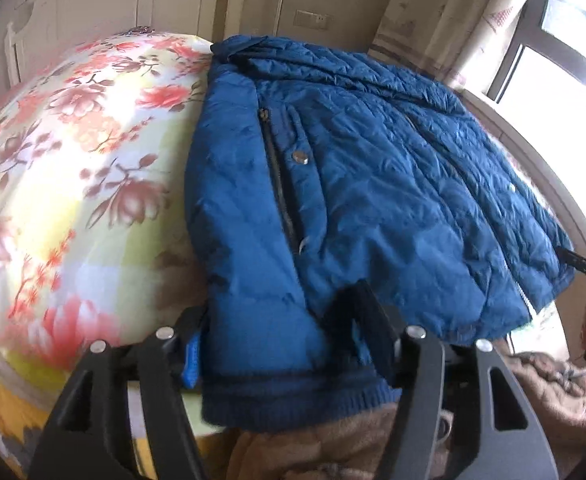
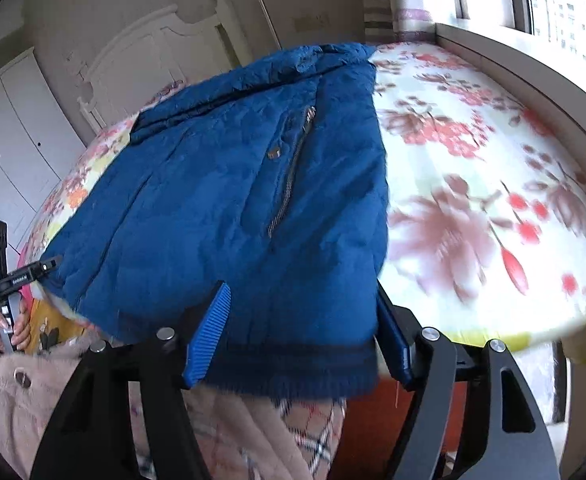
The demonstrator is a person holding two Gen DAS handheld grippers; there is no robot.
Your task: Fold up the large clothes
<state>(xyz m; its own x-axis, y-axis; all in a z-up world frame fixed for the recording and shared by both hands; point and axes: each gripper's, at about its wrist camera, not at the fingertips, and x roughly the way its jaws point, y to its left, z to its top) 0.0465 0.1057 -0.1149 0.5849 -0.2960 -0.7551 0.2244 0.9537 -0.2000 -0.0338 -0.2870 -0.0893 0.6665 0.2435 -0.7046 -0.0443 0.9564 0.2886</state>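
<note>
Left wrist view: a blue quilted jacket [image 1: 353,184] is seen spread front-up on a floral bedspread [image 1: 73,160], filling the frame from centre out to 3 o'clock, collar at 12, knit hem at 6. The left gripper [image 1: 277,340] is set at 6 o'clock, jaws parted to a middling width, straddling the hem corner; one blue pad is seen at the cloth's outer edge, the other finger lies over the fabric. Whether the pads are actually pressing cannot be told. A black tool tip is glimpsed at 3 o'clock by the far hem corner, taken to be the other gripper. Right wrist view: the same jacket [image 2: 233,200] is seen from centre to 9 o'clock, bedspread [image 2: 493,180] at 2 to 4 o'clock. The right gripper [image 2: 305,332] is placed at 6 o'clock, jaws about half open, hem corner lying between the ribbed blue pad [image 2: 209,332] and the opposite finger; firm contact is not shown, so no grip is claimed. The left gripper [image 2: 25,276] and the hand [image 2: 7,328] holding it are seen at 9 o'clock. Step judged: both hem corners are being lined up for pinching, fold not yet begun. Next move calls for both jaws to be closed on the hem, then the bottom edge carried evenly toward the collar.
</note>
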